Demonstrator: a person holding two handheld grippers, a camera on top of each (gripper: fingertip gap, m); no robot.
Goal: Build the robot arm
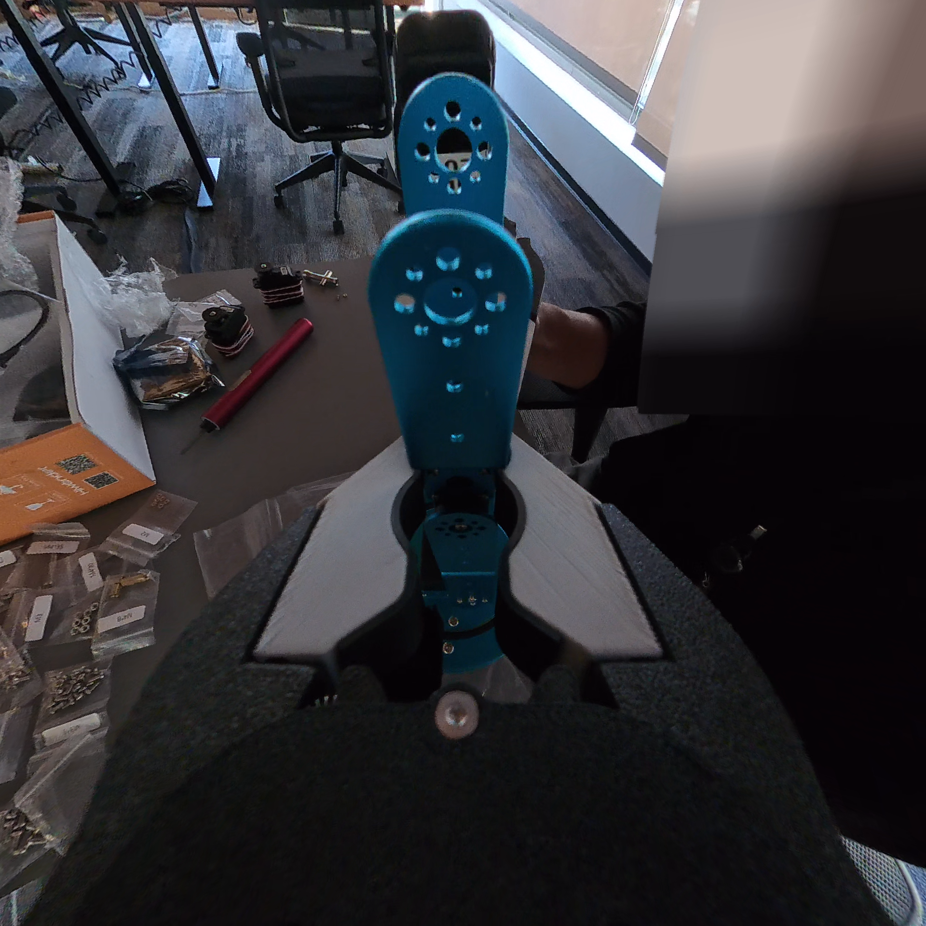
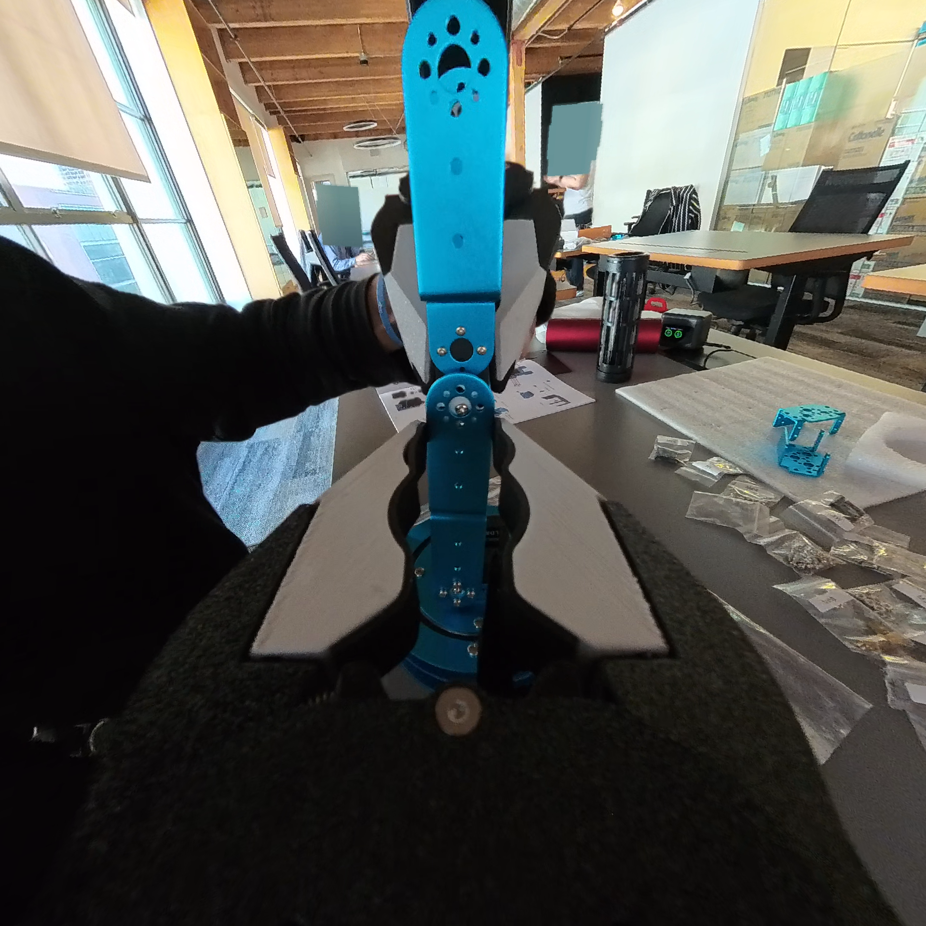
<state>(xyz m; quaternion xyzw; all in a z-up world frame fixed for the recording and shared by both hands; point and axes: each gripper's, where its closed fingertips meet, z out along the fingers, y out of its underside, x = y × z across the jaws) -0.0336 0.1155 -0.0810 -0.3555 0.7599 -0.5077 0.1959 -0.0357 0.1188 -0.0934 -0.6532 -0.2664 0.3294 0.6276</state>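
While both grippers close on the same blue metal arm assembly (image 2: 453,320), each takes a different part of it. The right gripper (image 2: 458,436) has its grey fingers (image 2: 561,561) drawn in nearly shut around the lower link, just above the round blue base (image 2: 426,651) that sits between the jaws near the palm. Ahead of it and higher up, the left gripper (image 2: 463,320) clamps the joint where the upper bracket begins — a sleeved hand (image 2: 351,320) comes in from the left behind it. In the left wrist view, the left gripper (image 1: 456,481) is likewise narrowed onto the assembly, whose two perforated upright plates (image 1: 451,320) rise straight ahead of the fingertips. To its left on the dark table (image 1: 310,401) lie a red screwdriver (image 1: 260,376), two black servos (image 1: 228,328), an orange box (image 1: 65,481) and small labelled bags of hardware (image 1: 120,611); to the right gripper's right sit more bags (image 2: 751,506) and a small blue bracket (image 2: 806,436) on white foam. The risk appears to be the hinged joint between the two grips: if the grippers move out of step, the links could fold or twist, and the smooth metal could slip through the pads, dropping the assembly onto the loose parts.
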